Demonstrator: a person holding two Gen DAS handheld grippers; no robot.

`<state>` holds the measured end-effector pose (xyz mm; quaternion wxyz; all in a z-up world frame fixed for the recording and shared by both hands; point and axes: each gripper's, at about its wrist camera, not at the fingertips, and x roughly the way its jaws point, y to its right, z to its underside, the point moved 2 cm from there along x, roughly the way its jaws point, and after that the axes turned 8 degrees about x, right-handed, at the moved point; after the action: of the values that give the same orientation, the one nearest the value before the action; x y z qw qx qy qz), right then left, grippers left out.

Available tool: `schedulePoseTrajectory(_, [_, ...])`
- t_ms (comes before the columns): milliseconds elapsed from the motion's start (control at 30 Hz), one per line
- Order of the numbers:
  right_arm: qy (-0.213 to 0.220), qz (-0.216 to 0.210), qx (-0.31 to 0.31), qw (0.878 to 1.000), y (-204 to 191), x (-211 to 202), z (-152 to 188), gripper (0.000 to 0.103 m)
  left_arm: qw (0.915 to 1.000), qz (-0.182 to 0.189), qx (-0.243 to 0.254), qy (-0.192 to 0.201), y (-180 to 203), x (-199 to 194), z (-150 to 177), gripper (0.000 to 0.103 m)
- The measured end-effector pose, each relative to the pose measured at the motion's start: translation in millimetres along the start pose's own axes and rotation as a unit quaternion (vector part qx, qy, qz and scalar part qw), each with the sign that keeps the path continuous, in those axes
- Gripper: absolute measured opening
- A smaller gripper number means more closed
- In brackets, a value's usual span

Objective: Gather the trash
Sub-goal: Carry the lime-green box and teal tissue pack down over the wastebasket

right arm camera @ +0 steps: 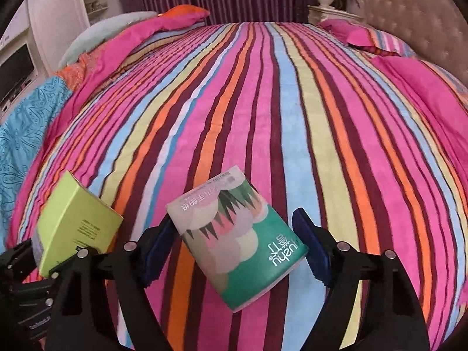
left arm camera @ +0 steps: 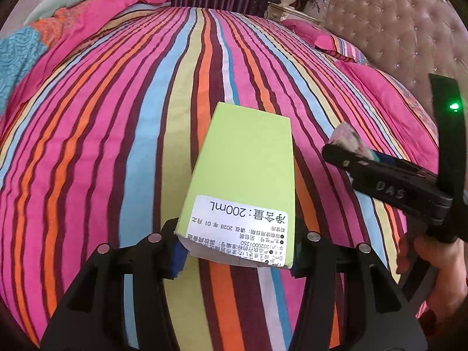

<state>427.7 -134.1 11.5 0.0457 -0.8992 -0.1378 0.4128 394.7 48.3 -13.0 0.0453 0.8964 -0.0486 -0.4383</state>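
Note:
My left gripper (left arm camera: 237, 251) is shut on a lime-green carton (left arm camera: 242, 175) with a white 200mL label, held above the striped bed. The carton also shows at the lower left of the right wrist view (right arm camera: 76, 222). My right gripper (right arm camera: 231, 248) is shut on a green and pink tissue pack (right arm camera: 234, 239), tilted between its blue pads (right arm camera: 307, 242). In the left wrist view the right gripper (left arm camera: 345, 146) reaches in from the right with the pack's end (left arm camera: 348, 140) showing between its fingers.
The bed's striped quilt (right arm camera: 263, 102) fills both views. Pillows (right arm camera: 365, 35) lie at the tufted headboard (left arm camera: 395, 38) on the right. A folded blue and pink duvet (right arm camera: 44, 117) lies at the left. A nightstand with a vase (right arm camera: 324, 0) stands behind.

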Motion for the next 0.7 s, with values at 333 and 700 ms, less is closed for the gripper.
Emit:
schedulePoseTrajectory(333, [0.013, -0.006, 0.039, 0.999, -8.7, -82.3, 63.1, 0.075, 0.9998, 0.006, 0.016, -0.011, 11.9, -65.4, 64.7, 0.051])
schedulePoseTrajectory(700, [0.01, -0.003, 0.045, 0.999, -11.0, -131.8, 126.8, 0.075, 0.999, 0.014, 0.038, -0.02, 20.3, -113.4, 134.6, 0.051])
